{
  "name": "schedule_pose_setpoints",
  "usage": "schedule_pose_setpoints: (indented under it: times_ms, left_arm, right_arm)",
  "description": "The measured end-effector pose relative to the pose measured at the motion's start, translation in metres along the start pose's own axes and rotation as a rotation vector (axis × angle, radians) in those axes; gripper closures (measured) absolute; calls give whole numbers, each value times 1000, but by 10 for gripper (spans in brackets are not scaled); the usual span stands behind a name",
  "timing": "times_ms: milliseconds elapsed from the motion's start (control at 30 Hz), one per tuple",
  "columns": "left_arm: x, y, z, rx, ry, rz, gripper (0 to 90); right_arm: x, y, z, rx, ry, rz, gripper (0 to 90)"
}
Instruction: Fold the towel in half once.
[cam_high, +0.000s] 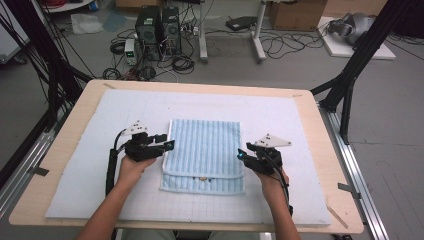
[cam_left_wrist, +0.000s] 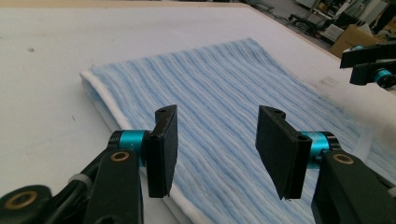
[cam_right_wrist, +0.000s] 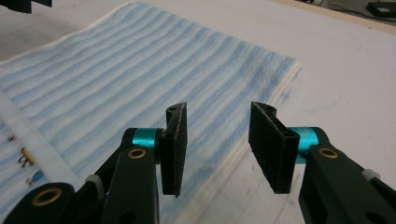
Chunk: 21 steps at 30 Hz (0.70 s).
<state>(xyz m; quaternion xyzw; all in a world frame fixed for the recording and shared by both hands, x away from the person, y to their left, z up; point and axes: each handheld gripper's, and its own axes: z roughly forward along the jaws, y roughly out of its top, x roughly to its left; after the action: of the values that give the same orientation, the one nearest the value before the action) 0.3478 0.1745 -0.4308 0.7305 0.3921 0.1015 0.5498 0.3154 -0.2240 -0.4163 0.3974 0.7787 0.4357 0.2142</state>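
A folded light-blue striped towel (cam_high: 204, 150) with white edges lies in the middle of the white mat (cam_high: 90, 150). At its left edge hovers my left gripper (cam_high: 169, 145), jaws apart with nothing between the pads; in the left gripper view the towel (cam_left_wrist: 219, 107) spreads under and beyond the left gripper (cam_left_wrist: 217, 149). My right gripper (cam_high: 240, 154) sits at the towel's right edge, also open and empty. In the right gripper view the towel's white hem (cam_right_wrist: 252, 140) runs below the right gripper (cam_right_wrist: 217, 144). The right gripper also appears far off (cam_left_wrist: 369, 65) in the left gripper view.
The mat covers a wooden table (cam_high: 320, 125). A small label (cam_high: 202, 177) shows on the towel's near fold. Black frame posts (cam_high: 360, 55) stand at both sides; computers (cam_high: 157, 30) and cables lie on the floor beyond the far edge.
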Motion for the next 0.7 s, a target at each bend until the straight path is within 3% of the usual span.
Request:
schedule_pose_setpoints:
  times_ms: [233,433,700]
  left_arm:
    - [-6,-23,-16,23,21,-29,469]
    - [-14,-35,-28,44,25,-41,465]
    - [-20,-41,-26,115,39,-55,484]
  right_arm:
    - [10,-20,-13,7,3,28,559]
    - [20,-25,-22,2,2,28,553]
    - [27,-28,-25,0,4,20,551]
